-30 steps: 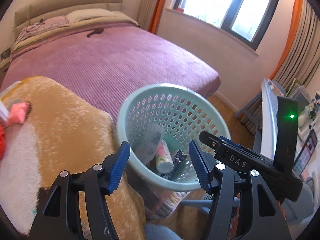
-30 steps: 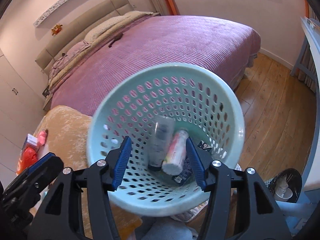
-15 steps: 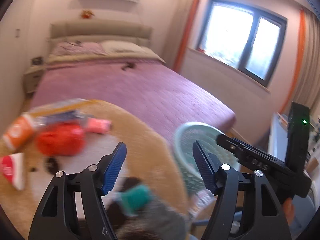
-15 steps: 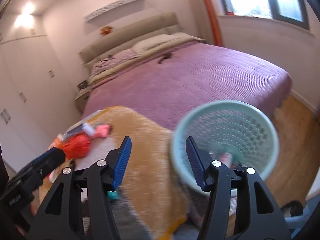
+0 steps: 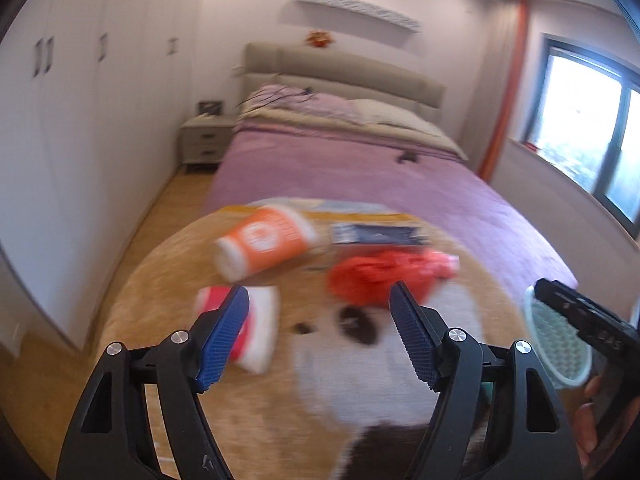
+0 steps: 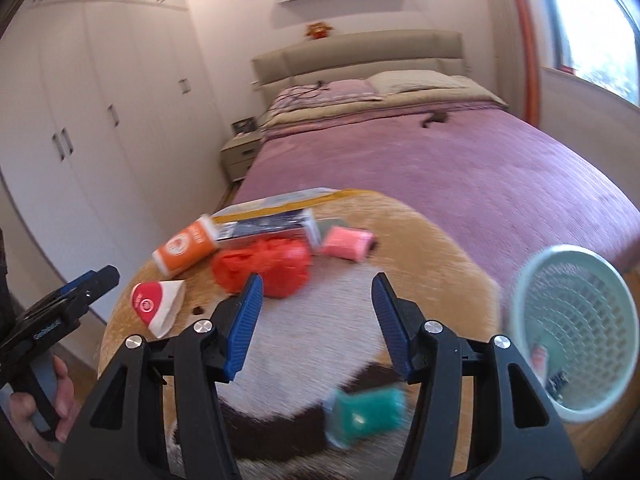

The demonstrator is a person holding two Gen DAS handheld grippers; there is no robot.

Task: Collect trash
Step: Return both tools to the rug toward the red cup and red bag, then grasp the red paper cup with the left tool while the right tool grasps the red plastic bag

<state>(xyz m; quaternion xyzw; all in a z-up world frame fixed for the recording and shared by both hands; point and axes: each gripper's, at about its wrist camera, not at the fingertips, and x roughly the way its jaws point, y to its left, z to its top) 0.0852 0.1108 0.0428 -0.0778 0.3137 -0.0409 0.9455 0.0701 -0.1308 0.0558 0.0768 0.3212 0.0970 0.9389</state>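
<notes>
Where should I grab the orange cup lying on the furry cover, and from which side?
Grip the orange cup across its middle, coming down from above with the fingers straddling its round wall. It lies on its side, white rim pointing toward the near left, so the curved flanks are free. The blue box seems to touch its far end, so avoid that end. The left gripper, open, looks nearer.

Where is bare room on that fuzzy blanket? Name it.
Free: the white patch of the fuzzy tan blanket, between the crumpled red plastic bag and the teal packet. Crowded: the far-left edge, with the orange paper cup, dark blue box and pink packet.
</notes>
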